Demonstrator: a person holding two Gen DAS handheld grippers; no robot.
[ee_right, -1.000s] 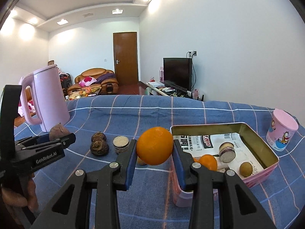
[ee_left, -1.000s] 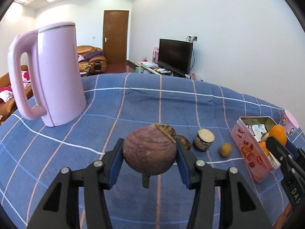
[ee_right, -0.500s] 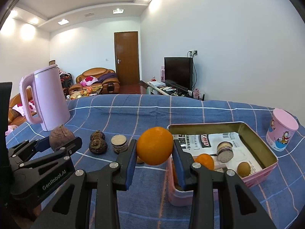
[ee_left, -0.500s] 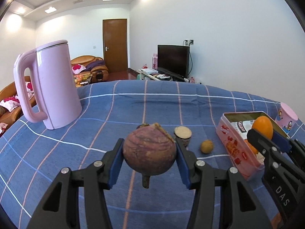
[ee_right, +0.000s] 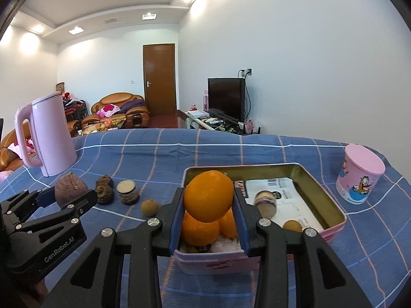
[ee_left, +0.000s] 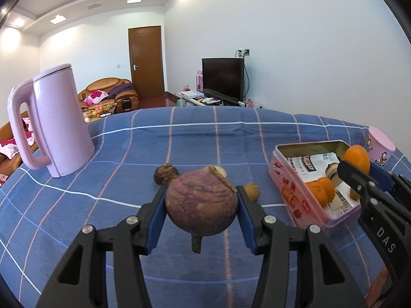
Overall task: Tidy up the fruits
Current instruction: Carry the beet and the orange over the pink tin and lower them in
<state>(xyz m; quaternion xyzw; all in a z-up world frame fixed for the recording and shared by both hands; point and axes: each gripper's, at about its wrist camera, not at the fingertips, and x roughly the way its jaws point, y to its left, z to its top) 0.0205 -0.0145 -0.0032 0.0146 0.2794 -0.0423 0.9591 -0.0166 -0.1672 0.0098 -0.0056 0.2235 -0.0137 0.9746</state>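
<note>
Jaws of both grippers clamp fruit: left gripper [ee_left: 201, 209] grips a purple mangosteen [ee_left: 201, 202], right gripper [ee_right: 208, 206] an orange [ee_right: 208, 199] above the tin [ee_right: 331, 202], pointing toward twelve o'clock, tilted slightly downward.

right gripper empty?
No, the right gripper is shut on an orange, held above the near end of the pink tin.

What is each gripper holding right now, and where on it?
Left gripper: round purple-brown root, pinched across its sides. Right gripper: round orange, likewise.
</note>
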